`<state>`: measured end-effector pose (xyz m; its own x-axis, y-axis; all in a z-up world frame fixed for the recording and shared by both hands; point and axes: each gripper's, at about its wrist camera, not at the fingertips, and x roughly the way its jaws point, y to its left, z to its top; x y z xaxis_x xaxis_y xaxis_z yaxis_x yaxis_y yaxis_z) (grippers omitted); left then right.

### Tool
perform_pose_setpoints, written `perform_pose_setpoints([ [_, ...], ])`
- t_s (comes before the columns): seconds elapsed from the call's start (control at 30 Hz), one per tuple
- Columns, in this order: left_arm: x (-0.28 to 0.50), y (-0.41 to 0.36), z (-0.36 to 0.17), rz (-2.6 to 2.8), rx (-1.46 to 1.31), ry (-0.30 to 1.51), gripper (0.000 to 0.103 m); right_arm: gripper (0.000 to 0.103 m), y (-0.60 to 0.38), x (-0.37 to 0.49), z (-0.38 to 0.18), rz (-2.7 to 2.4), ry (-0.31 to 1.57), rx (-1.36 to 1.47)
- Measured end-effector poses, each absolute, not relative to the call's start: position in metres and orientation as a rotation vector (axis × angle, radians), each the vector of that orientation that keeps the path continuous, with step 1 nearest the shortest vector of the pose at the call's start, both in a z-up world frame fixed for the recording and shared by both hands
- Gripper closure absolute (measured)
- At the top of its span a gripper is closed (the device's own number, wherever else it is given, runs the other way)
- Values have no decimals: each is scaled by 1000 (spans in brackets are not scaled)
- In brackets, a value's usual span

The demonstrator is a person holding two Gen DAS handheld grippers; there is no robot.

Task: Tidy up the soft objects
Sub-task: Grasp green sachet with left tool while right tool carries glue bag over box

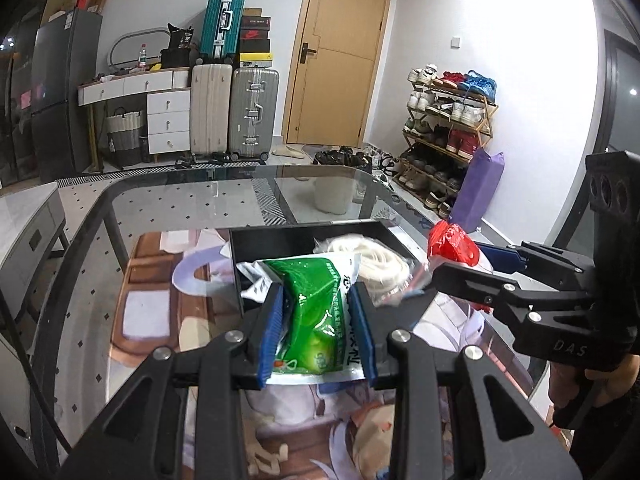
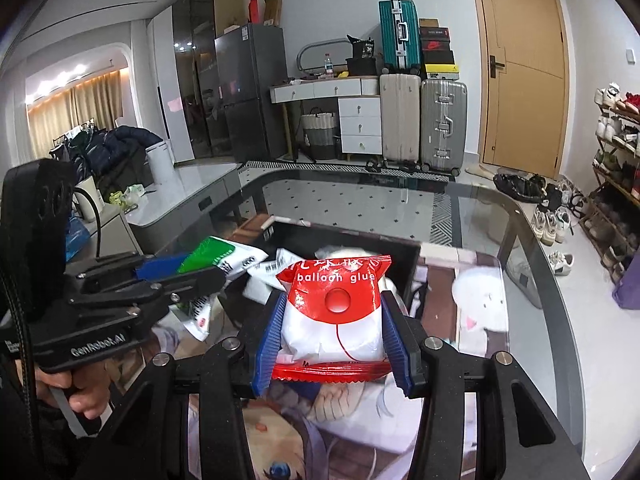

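left gripper (image 1: 318, 322) clenched on green packet (image 1: 316, 312), right gripper (image 2: 332, 338) on red glue pouch (image 2: 334, 304). both held over mat, near black tray (image 1: 272, 240), apparently for binning.

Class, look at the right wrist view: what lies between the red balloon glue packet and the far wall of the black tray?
In the right wrist view, a white bundle lies in the black tray, just behind the red packet.

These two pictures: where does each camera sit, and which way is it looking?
Left wrist: on the left gripper, looking along fingers shut on a green packet; the right gripper shows.
Right wrist: on the right gripper, shut on a red packet; the left hand shows.
Shared: black tray, glass table, door.
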<state>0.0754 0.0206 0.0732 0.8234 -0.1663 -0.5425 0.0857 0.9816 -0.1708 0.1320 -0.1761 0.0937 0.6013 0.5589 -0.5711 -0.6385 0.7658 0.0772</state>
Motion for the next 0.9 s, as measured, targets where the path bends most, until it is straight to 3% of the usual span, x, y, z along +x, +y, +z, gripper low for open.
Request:
perform_pose_setpoints([
  [0.9,149,20,55,-96,-116,633,71,56,-155,203,88,642,661,-159],
])
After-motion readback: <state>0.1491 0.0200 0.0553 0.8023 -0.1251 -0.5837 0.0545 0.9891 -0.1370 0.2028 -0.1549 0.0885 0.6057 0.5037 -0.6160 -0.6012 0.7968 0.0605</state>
